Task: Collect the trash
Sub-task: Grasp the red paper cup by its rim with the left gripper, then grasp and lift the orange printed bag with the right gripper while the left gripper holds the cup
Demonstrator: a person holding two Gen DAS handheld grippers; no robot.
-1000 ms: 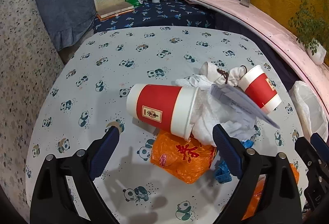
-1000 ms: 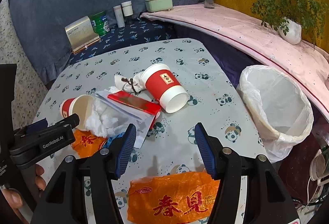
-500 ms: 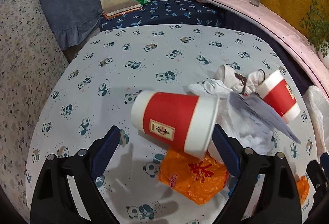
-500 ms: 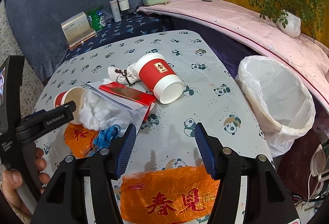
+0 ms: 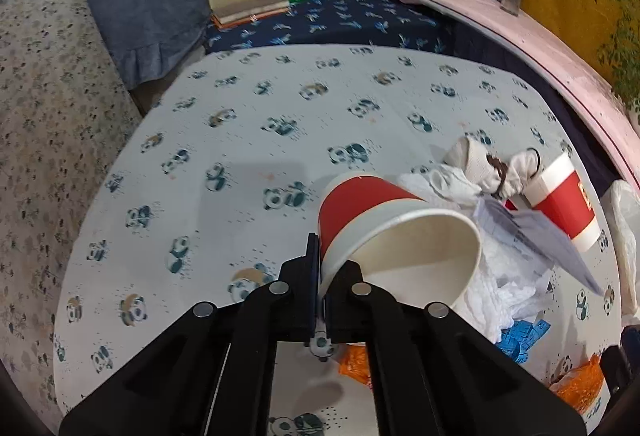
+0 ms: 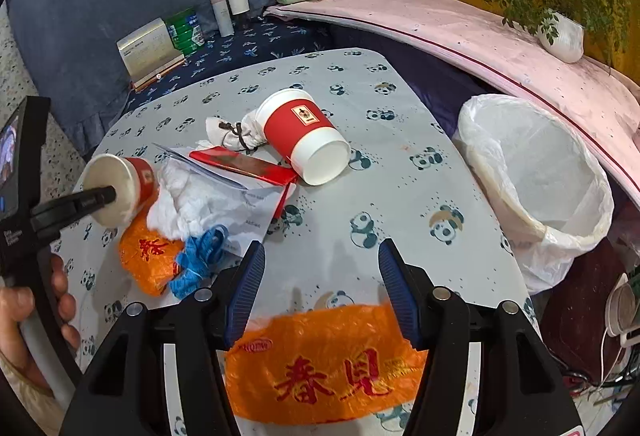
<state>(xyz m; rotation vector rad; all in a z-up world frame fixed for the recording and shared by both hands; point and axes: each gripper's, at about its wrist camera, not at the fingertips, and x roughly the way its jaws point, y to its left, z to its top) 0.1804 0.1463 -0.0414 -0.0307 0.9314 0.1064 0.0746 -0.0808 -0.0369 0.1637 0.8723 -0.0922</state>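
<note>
**A:** Which step are we at?

**B:** The pick-up of the first piece, I'd say. The left gripper (image 5: 320, 276) is clenched on the rim of a red paper cup (image 5: 380, 220): one finger sits outside the wall, the other inside the mouth, with the thin paper wall pinched between them. The right wrist view shows the same cup (image 6: 120, 187) tipped near the left edge of the panda-print tabletop (image 6: 400, 195), its mouth turned toward that gripper.

**A:** And the right gripper (image 6: 322, 288)?

**B:** Released, jaws standing apart, nothing between them. It hangs over the near edge of the tabletop, just above an orange plastic bag (image 6: 328, 368).

**A:** What else waits to be collected?

**B:** A second red paper cup (image 6: 304, 137) lies on its side toward the middle. Between the two cups lie crumpled white tissue (image 6: 188, 199), a sheet of paper (image 6: 256, 203), a red booklet (image 6: 244, 165) and a small white cloth pouch (image 6: 230, 133). A second, crumpled orange bag (image 6: 148, 256) and a blue scrap (image 6: 200, 260) lie nearer the front left.

**A:** Where should it all go?

**B:** Presumably into the bin lined with a white bag (image 6: 532, 171), standing off the right edge of the tabletop.

**A:** So the next move?

**B:** Lift the cup clear of the tissue and carry it across the tabletop to the bin, above the other litter. A pinch on one wall is thin hold, so I'd expect the cup to swing or buckle if hurried.
</note>
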